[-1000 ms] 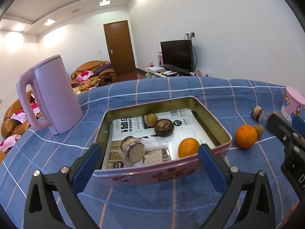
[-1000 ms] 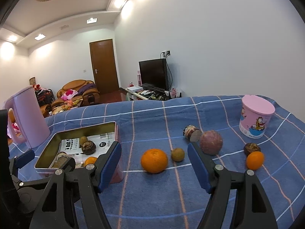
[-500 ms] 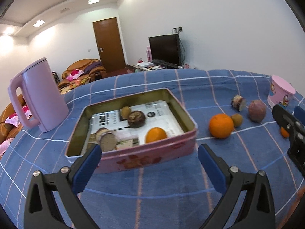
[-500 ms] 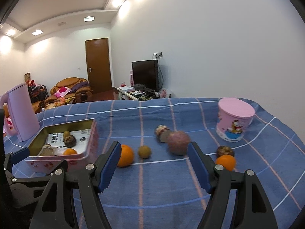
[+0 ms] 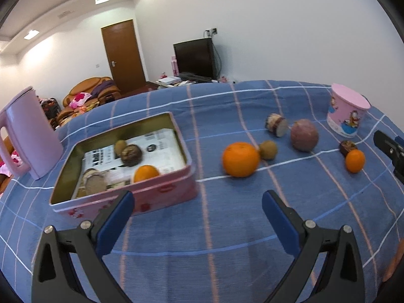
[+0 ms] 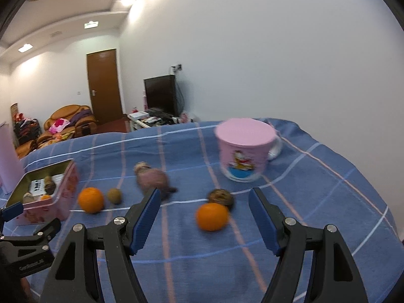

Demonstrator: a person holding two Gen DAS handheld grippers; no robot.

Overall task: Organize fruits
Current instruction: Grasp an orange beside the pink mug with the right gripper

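Left wrist view, left to right: pink kettle [image 5: 27, 133] at left edge; pink tin [image 5: 121, 166] at centre left, holding a small orange [image 5: 146, 173], a dark round fruit [image 5: 131, 151], a kiwi [image 5: 120, 146] and a cut brown piece [image 5: 93, 184] on printed paper; print too blurred to read

Loose on blue checked cloth [image 5: 227, 227], right of tin: large orange [image 5: 240, 159], kiwi touching it [image 5: 268, 149], cut brown piece [image 5: 276, 125], purple round fruit [image 5: 304, 135], dark fruit [image 5: 348, 147] touching second small orange [image 5: 355, 160] at right edge

Left gripper [image 5: 197, 212]: jaws wide, empty, aimed at bare cloth between tin and large orange; orange up and slightly right of the gap

Right wrist view: right gripper [image 6: 203, 217] jaws wide, empty; small orange [image 6: 212, 216] sits dead centre of the gap, low in frame, just ahead of the tips, dark fruit [image 6: 221, 197] touching behind it. Round, no long axis to align. Right gripper judged nearer; likely next pick, straight advance then close

Writing: cartoon cat on pink cup [image 6: 243, 156], no legible text; faint lettering on left gripper body at lower left of frame, unreadable
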